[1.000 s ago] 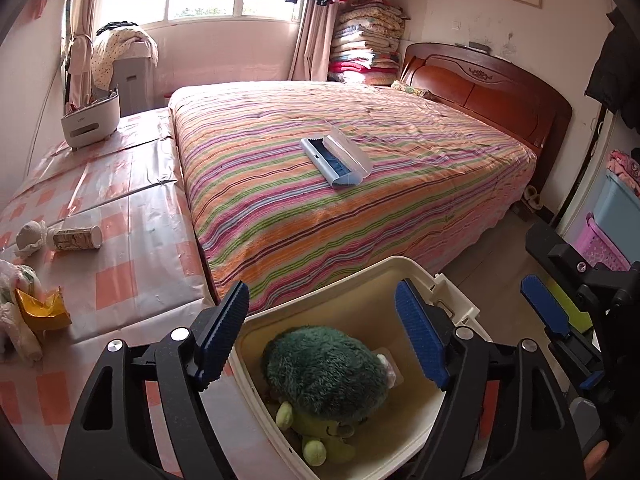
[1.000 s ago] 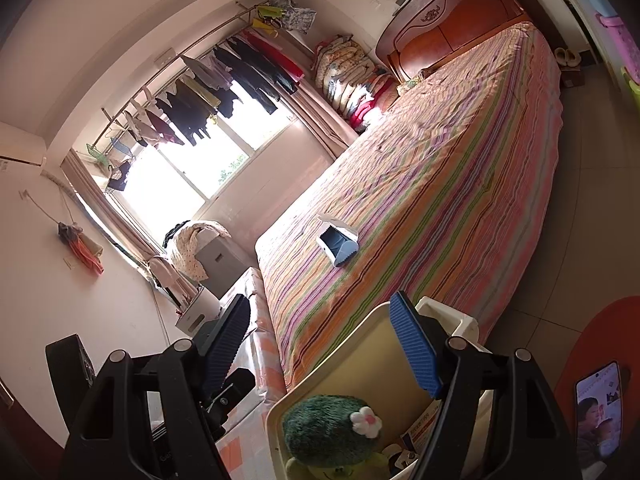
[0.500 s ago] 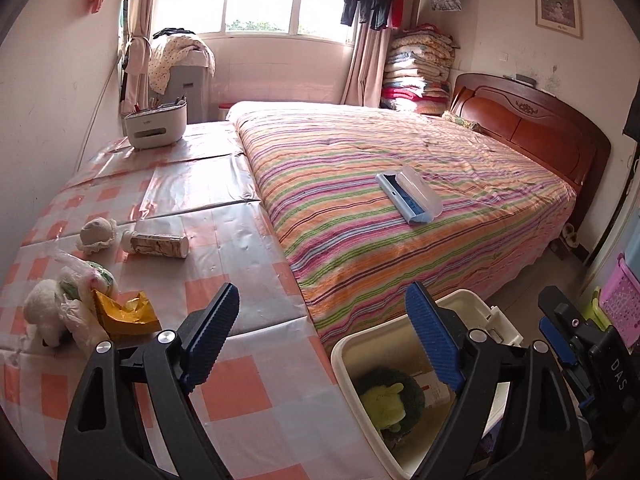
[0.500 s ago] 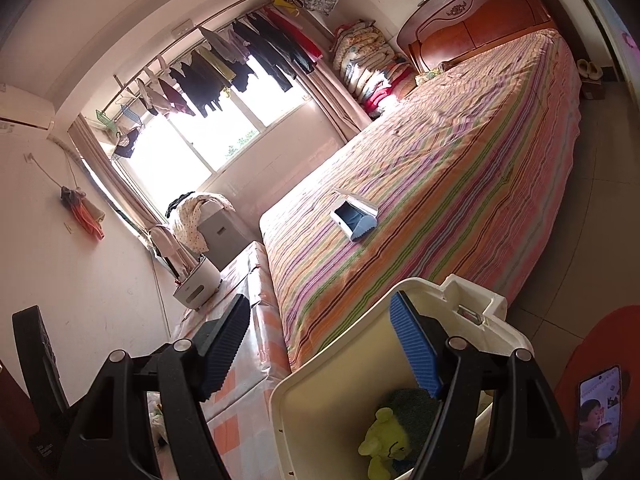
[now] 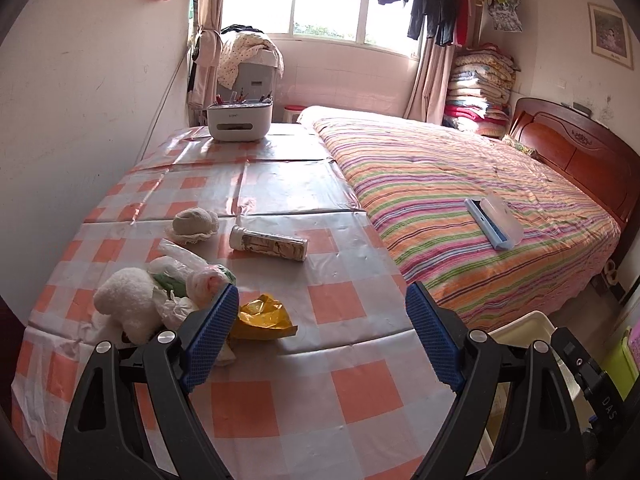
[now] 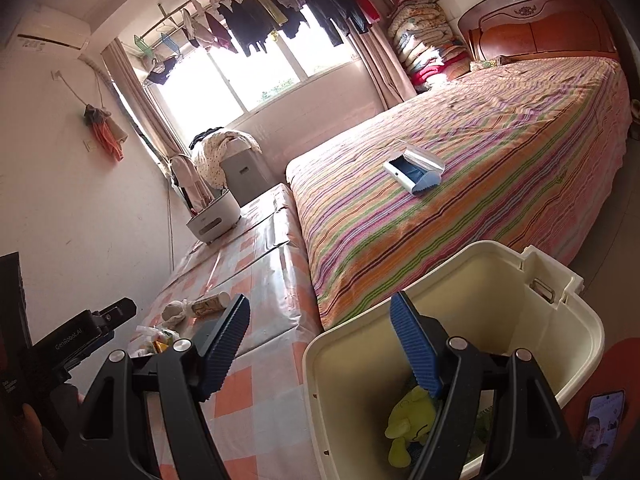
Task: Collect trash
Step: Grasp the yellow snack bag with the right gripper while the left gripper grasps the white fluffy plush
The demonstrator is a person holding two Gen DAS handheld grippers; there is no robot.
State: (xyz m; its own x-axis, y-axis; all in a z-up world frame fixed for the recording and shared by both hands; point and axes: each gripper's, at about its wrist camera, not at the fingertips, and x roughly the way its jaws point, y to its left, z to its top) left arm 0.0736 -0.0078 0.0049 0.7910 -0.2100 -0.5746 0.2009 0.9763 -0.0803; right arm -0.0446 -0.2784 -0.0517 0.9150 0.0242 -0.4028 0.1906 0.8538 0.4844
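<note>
In the left wrist view, the left gripper (image 5: 322,332) has swung away from the cream bin (image 5: 524,330), which a second ago filled the space under its fingers and now shows only as a corner at the lower right. Its jaws have just been opening wider, and nothing sits between them. They now hang over the checked tablecloth (image 5: 280,400), where the trash lies: a crumpled yellow wrapper (image 5: 262,318) just beside the left fingertip, a heap of white plastic bags (image 5: 188,280) with a fluffy white toy (image 5: 128,304) touching it, a lying bottle (image 5: 268,243) farther back, and a beige ball-shaped thing (image 5: 194,222) next to that. A white desk organizer (image 5: 239,120) stands at the table's far end by the window. The striped bed (image 5: 460,200) adjoins the table on the right and carries an open blue-and-white case (image 5: 494,226).

In the right wrist view, the right gripper (image 6: 322,344) stands open as before and empty, one finger over the tablecloth, the other over the bin, whose rim (image 6: 452,268) has come more fully into sight. A yellow-green plush toy (image 6: 408,420) lies at the bottom of the bin. Clothes hang on a rail above the bright window.
</note>
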